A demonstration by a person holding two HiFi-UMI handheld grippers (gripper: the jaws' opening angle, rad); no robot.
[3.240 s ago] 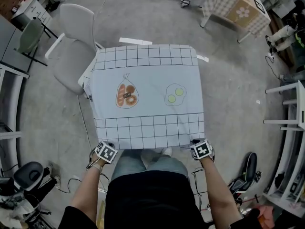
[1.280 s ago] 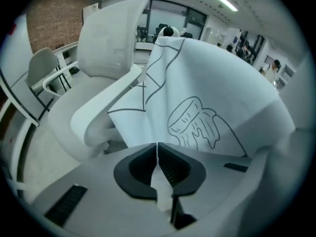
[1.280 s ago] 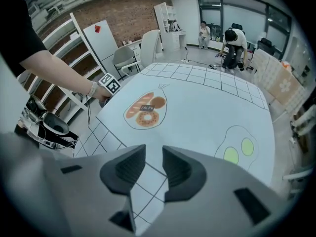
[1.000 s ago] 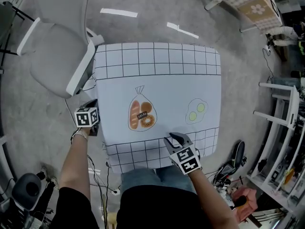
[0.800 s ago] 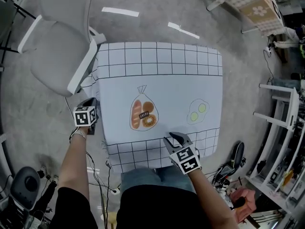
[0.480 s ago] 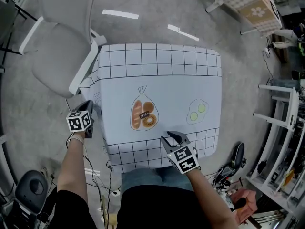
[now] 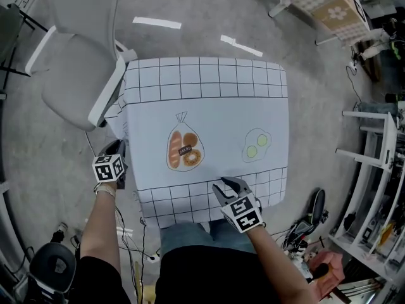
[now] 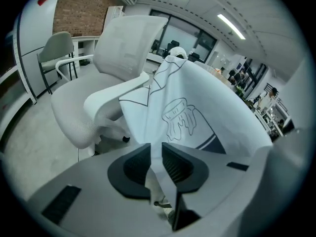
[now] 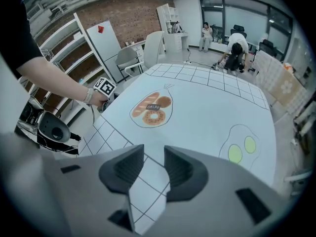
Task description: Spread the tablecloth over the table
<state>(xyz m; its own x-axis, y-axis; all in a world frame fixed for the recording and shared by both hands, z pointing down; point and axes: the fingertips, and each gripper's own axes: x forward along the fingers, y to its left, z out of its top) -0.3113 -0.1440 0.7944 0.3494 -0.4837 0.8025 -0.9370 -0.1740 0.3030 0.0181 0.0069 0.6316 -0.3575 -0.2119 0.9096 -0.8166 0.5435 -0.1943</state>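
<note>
The pale blue tablecloth, with a black grid border, a bread drawing and an egg drawing, lies flat over the table. My left gripper is at the table's left side. In the left gripper view its jaws are opening, and a hanging fold of the cloth still runs between the pads. My right gripper rests low over the front grid border. In the right gripper view it stands open with only flat cloth beneath.
A white office chair stands close to the table's far left corner, just beyond my left gripper. White shelving lines the right. Another clothed table is at the upper right. Cables and a black stool lie near my feet.
About three seconds ago both grippers were at the cloth's near corners. Over the last second the left gripper shifted slightly beside the table's left edge. The right gripper stayed on the front border.
</note>
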